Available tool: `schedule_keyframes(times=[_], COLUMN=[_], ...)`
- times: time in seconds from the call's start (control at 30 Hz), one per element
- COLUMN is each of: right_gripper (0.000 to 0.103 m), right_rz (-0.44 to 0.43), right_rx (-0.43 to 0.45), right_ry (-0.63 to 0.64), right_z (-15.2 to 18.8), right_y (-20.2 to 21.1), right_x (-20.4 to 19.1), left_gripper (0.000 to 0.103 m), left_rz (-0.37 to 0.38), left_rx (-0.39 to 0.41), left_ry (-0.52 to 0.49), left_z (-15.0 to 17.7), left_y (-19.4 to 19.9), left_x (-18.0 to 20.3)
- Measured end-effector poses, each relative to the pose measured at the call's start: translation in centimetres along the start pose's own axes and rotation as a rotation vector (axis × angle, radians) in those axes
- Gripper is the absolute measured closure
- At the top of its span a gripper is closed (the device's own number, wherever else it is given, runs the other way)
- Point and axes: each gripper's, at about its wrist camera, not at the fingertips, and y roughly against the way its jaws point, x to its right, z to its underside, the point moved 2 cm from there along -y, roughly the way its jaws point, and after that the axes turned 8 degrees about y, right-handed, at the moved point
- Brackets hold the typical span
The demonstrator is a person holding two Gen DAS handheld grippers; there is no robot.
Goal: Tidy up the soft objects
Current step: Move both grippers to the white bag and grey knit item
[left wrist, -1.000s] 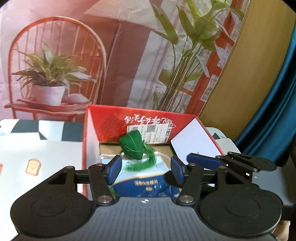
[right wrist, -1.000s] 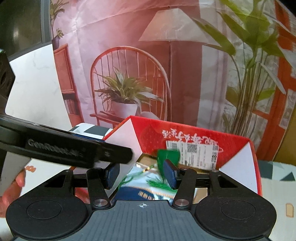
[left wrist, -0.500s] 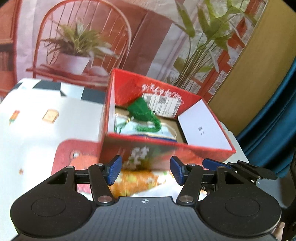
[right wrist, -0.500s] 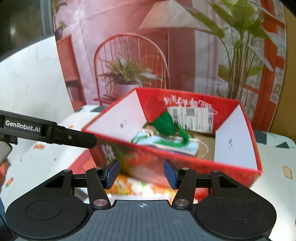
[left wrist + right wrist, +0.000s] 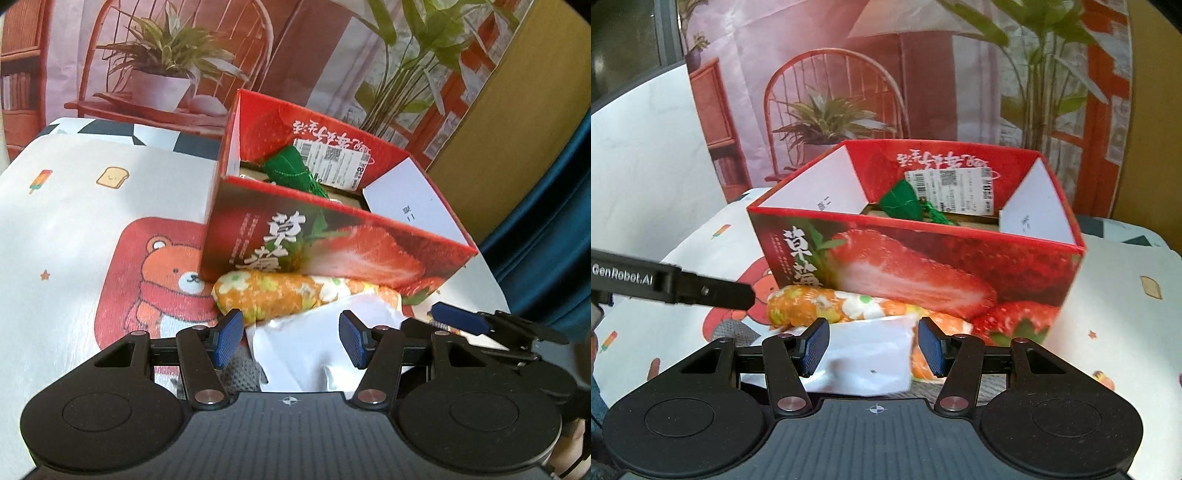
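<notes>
An open red strawberry box [image 5: 332, 254] [image 5: 923, 266] stands on the table. Inside it lies a green stuffed shape with a tassel [image 5: 288, 168] [image 5: 901, 201] on a blue-white packet. Against the box's front wall rests an orange floral soft roll [image 5: 266, 295] [image 5: 812, 301]. A white packet [image 5: 306, 350] [image 5: 864, 358] lies nearer, partly over the roll. My left gripper [image 5: 291, 343] hovers open above the white packet, pads apart and pressing on nothing. My right gripper [image 5: 873, 349] is open over the same packet. Each gripper shows at the edge of the other's view.
A red mat with a cartoon bear [image 5: 155, 273] lies under the box's left corner on a white printed tablecloth [image 5: 74, 221]. A grey knitted piece [image 5: 242, 373] peeks out by my left finger. A printed backdrop stands behind; a blue curtain [image 5: 546, 221] hangs at the right.
Both grippers have drawn back from over the box and sunk in front of it. The floral roll and white packet have come into view. Jaw openings are unchanged.
</notes>
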Motion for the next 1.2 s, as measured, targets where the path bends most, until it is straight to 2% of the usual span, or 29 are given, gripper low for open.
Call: schedule_keyframes(times=[0.4,1.0,1.2], right_gripper=[0.052,0.049,0.049], right_rz=[0.065,0.066,0.08], right_rx=[-0.041,-0.062,-0.06], right_ry=[0.003,0.107,0.24], right_z=[2.4,3.3,2.3], right_y=[1.2,1.4,-0.1], right_x=[0.7,-1.3,-2.5], left_gripper=[0.044,0.044,0.044], left_rz=[-0.035,-0.045,-0.05], left_rx=[-0.007,0.037,0.057], left_ry=[0.016,0.045,0.061], left_z=[1.7,1.9,1.6], left_y=[0.3,1.2,1.5], left_x=[-1.1,-2.2,-2.7])
